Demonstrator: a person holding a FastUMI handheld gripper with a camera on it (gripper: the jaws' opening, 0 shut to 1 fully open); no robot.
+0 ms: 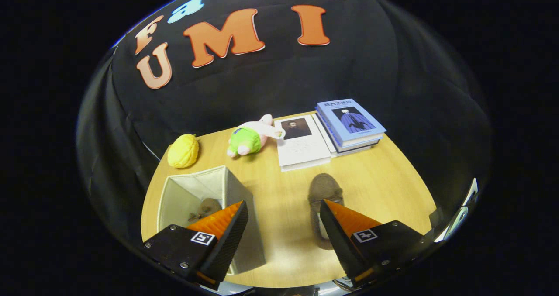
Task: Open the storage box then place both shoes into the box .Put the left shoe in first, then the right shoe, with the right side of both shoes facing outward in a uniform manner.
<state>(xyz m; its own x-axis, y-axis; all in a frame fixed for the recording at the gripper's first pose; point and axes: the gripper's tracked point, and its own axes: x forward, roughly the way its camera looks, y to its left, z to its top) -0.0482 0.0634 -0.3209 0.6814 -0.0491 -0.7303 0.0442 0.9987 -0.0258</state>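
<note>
Your gripper [284, 219] was wide open and empty; one shoe [205, 208] lay in the box [183, 195], so the other shoe [323, 191], beside the right finger, was probably your next target.

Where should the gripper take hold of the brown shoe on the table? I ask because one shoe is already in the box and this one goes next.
Grip the brown shoe across its collar, one finger inside the opening, one outside, coming down from above. It lies flat on the table beside the box, opening upward, and the open gripper hangs over its heel.
</note>
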